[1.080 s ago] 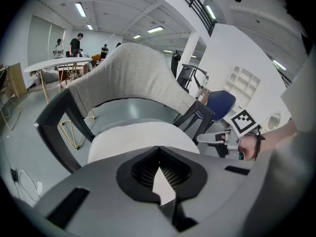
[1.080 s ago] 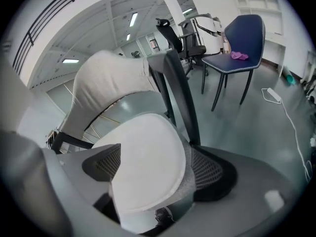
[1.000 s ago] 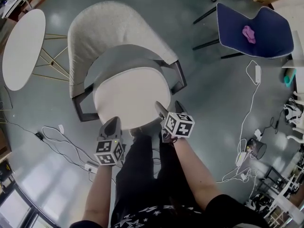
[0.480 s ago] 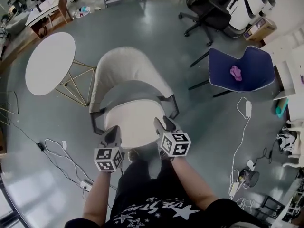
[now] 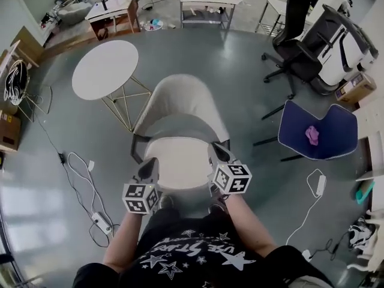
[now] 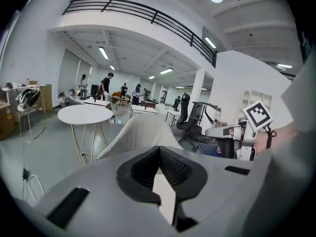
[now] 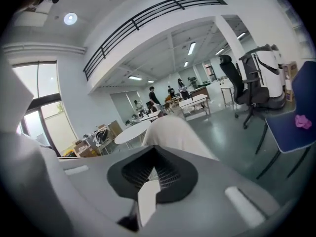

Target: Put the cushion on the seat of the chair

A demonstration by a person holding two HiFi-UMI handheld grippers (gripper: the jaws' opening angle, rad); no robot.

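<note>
The hand-held gripper (image 7: 153, 169) had its jaws together, with nothing between them. Past their tips rose the pale back of a chair (image 7: 173, 132), with a round white table (image 7: 132, 131) behind it. At the right edge stood a blue chair (image 7: 303, 93) bearing a small pink thing (image 7: 301, 122), perhaps cloth. A black office chair (image 7: 242, 90) stood farther off.

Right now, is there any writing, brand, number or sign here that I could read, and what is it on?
No text here reads clearly.
Black shirt: white lettering among printed stars, too warped to read for sure.
Left claw and right claw: their cubes carry black-and-white square patterns, no letters or numbers.
Everything farther off: too small to tell.
</note>
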